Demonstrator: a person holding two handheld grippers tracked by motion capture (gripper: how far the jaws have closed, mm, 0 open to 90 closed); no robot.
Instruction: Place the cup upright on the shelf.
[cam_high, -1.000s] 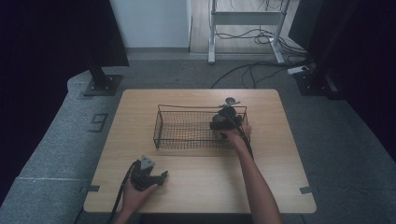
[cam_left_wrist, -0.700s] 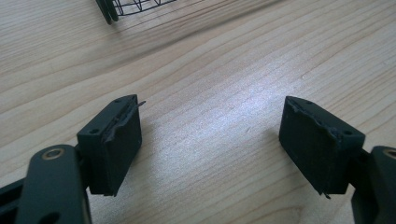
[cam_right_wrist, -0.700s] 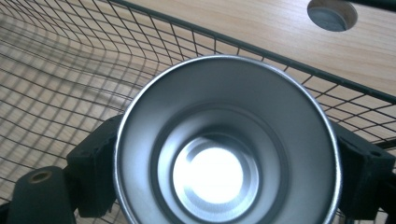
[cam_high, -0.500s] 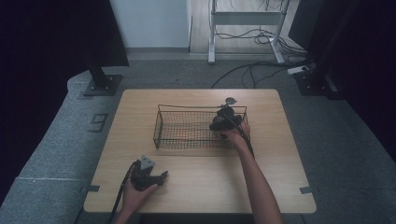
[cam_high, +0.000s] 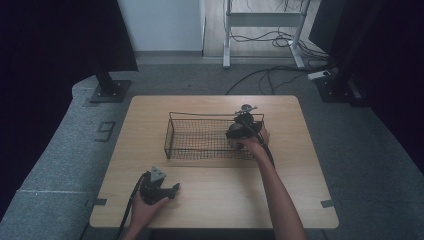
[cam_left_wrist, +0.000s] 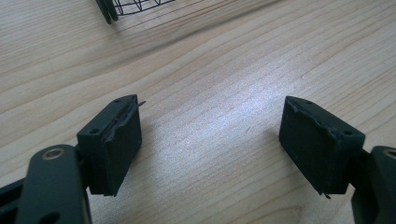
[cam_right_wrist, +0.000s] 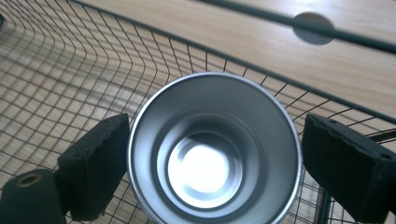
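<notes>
On the wooden bench (cam_high: 300, 165), inside the wire basket (cam_high: 200, 137), my right tool (cam_right_wrist: 212, 154) straddles a stiff, slippery steel cup (cam_right_wrist: 212, 149), jaws wide beside its rim, while my left tool (cam_left_wrist: 210, 140) rests wide, empty.

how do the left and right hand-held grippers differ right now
The left hand-held gripper sits near the table's front edge with nothing but bare wood between its jaws; the right hand-held gripper is inside the wire basket, its jaws either side of a metal cup. The right jaw stands clear of the cup. Both are open.
</notes>
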